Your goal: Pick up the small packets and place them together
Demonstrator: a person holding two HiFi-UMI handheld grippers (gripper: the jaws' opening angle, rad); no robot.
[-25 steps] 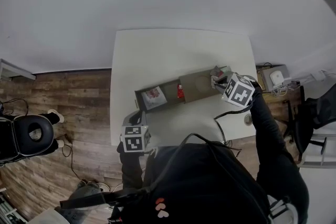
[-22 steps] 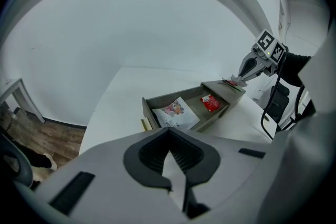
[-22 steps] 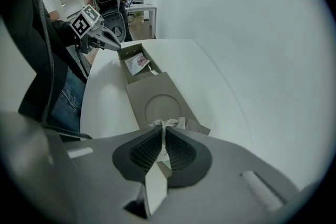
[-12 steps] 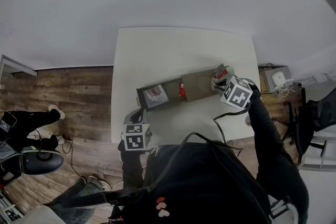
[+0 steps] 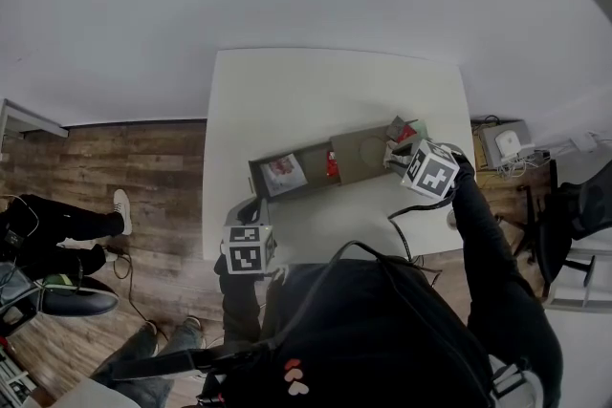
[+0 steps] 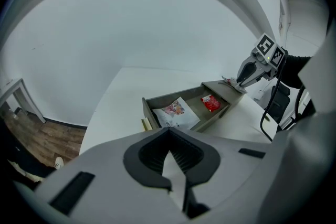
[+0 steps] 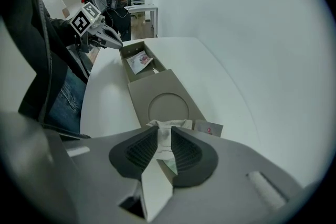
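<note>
A long grey tray [image 5: 361,151] lies across the white table. Its left compartment holds a white packet with pink print [image 5: 281,173] [image 6: 176,112], and a small red packet [image 5: 329,165] [image 6: 210,103] lies beside it. My right gripper [image 5: 394,151] [image 7: 164,131] points down at the tray's right end. Its jaws have just been opening, and a crumpled white packet [image 7: 164,136] stands loose between them. A grey packet with a pink mark [image 7: 208,127] lies just right of it. My left gripper [image 5: 251,207] [image 6: 169,131] is shut and empty at the table's near left edge.
A black cable [image 5: 406,225] runs over the table's near right part. A side stand with a white device [image 5: 504,143] and a dark chair [image 5: 574,205] are to the right. A bystander's legs [image 5: 67,229] are on the wooden floor at left.
Both grippers have stayed almost where they were. On the floor at left, the bystander has shifted and stretched the legs out.
</note>
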